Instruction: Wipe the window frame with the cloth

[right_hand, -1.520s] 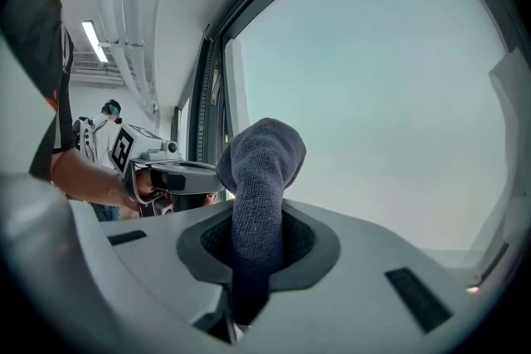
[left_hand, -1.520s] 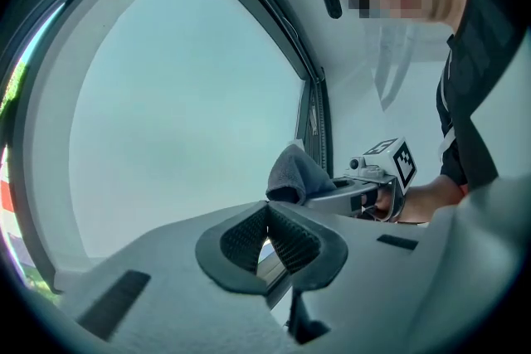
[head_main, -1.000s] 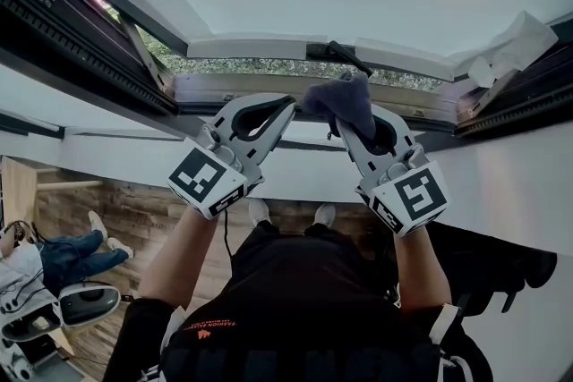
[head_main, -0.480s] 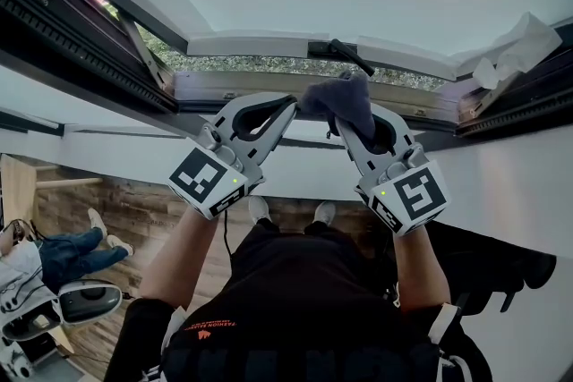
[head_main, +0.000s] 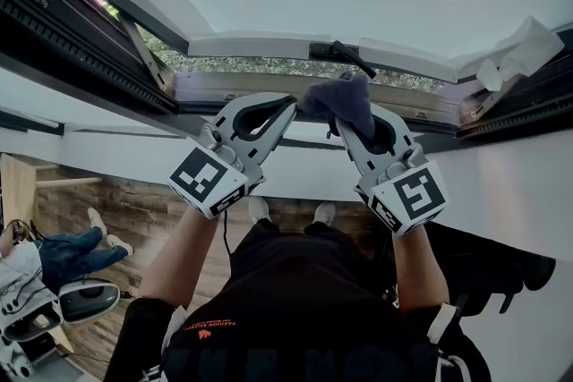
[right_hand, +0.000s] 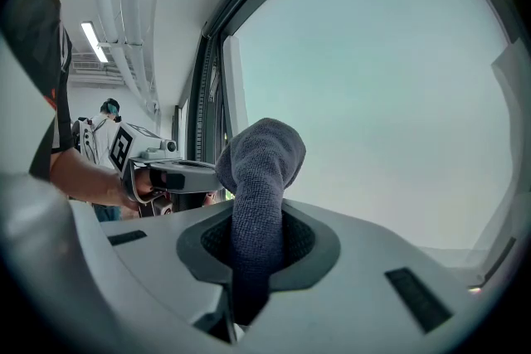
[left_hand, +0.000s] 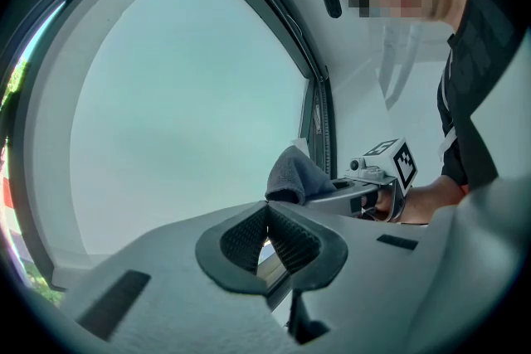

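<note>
Your left gripper has its ribbed pads drawn together with nothing between them; it hovers just beside the pale grey window frame, near its lower rail. To its right, your right gripper is clamped on the dark grey knitted cloth, which stands up out of the jaws as a folded hump, just below the black window handle. The cloth sits against or just short of the lower rail near its middle; you cannot confirm contact from any view. Judge progress with caution: the frame shows no visible difference between wiped and unwiped stretches, so treat the rail to either side of the cloth, and the side members, as left to wipe. A white crumpled paper wad is lodged at the frame's far right corner. For markings: each gripper cube carries a black-and-white square pattern and no text; the orange print on your black shirt is too small to read.
</note>
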### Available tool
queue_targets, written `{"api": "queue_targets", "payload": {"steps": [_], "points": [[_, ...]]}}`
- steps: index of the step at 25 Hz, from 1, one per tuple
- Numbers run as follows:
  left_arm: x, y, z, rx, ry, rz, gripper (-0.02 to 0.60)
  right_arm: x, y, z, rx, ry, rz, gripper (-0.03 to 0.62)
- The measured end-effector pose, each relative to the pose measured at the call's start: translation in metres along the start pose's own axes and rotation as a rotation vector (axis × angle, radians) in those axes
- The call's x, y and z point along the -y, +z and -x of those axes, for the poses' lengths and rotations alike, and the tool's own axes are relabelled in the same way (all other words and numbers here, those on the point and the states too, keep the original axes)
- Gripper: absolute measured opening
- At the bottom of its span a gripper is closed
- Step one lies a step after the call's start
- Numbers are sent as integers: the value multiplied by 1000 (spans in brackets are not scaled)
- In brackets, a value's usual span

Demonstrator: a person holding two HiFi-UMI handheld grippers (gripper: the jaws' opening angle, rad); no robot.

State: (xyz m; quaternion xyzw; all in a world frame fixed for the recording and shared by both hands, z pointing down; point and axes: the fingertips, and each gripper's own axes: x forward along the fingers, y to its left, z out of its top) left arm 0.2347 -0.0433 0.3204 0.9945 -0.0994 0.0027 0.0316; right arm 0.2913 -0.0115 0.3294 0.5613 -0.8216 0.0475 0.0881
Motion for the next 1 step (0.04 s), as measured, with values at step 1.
{"api": "queue_targets", "payload": {"steps": [1], "points": [[-1,0,0,1,0,1,18,0,0,-1,0,0,-1,48]]}}
